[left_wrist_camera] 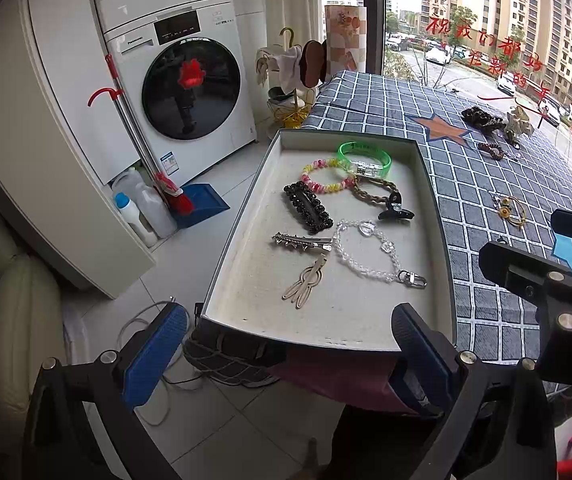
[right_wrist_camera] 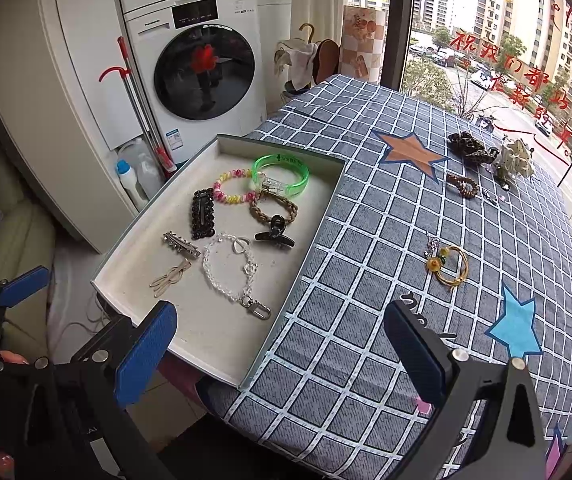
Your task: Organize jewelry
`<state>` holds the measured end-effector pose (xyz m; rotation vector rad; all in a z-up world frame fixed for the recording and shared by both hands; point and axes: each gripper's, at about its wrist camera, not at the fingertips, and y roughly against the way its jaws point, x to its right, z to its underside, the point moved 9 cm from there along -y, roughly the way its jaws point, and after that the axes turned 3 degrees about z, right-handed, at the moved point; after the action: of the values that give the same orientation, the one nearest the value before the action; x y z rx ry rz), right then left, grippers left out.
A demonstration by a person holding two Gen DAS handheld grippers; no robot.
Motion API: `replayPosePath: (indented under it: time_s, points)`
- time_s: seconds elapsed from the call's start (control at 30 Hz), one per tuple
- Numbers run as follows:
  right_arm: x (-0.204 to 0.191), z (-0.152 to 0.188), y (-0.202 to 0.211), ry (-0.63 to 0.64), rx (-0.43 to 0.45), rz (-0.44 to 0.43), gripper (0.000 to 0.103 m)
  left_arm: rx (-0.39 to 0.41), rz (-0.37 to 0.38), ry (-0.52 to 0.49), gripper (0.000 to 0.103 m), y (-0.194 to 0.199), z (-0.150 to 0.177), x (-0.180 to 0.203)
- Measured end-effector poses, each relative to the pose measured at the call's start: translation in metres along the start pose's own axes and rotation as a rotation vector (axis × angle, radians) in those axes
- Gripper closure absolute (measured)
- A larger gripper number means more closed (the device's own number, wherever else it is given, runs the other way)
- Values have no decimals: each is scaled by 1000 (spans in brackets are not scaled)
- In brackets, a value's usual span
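A shallow grey tray (left_wrist_camera: 246, 312) (right_wrist_camera: 134, 256) lies on the checked tablecloth at the table's left edge. It holds several pieces: a green bangle (left_wrist_camera: 364, 158) (right_wrist_camera: 282, 176), a pink-yellow bead bracelet (right_wrist_camera: 232, 191), a black clip (left_wrist_camera: 308, 207), a clear bead chain (left_wrist_camera: 366, 256) (right_wrist_camera: 228, 270). On the cloth lie a yellow cord bracelet (right_wrist_camera: 450, 266) (left_wrist_camera: 512, 208), a brown bead bracelet (right_wrist_camera: 463, 186) and a dark scrunchie (right_wrist_camera: 472, 148). My left gripper (left_wrist_camera: 286, 352) is open and empty before the tray's near edge. My right gripper (right_wrist_camera: 280, 354) is open and empty above the tray's near right corner.
A washing machine (left_wrist_camera: 182, 80), a red-handled broom (left_wrist_camera: 138, 132) and detergent bottles (left_wrist_camera: 134, 212) stand on the floor to the left. A window (right_wrist_camera: 506, 40) runs behind the table. Star stickers, orange (right_wrist_camera: 412, 152) and blue (right_wrist_camera: 516, 326), mark the cloth.
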<state>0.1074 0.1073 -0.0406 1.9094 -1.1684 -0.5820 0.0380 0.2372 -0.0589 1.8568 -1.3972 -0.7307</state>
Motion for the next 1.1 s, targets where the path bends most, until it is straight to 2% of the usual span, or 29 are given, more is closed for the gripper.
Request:
replayPosePath:
  time_s: [1.1]
  points:
    - [-3, 0, -4, 15, -5, -9, 0, 7, -2, 10, 0, -5, 1, -5]
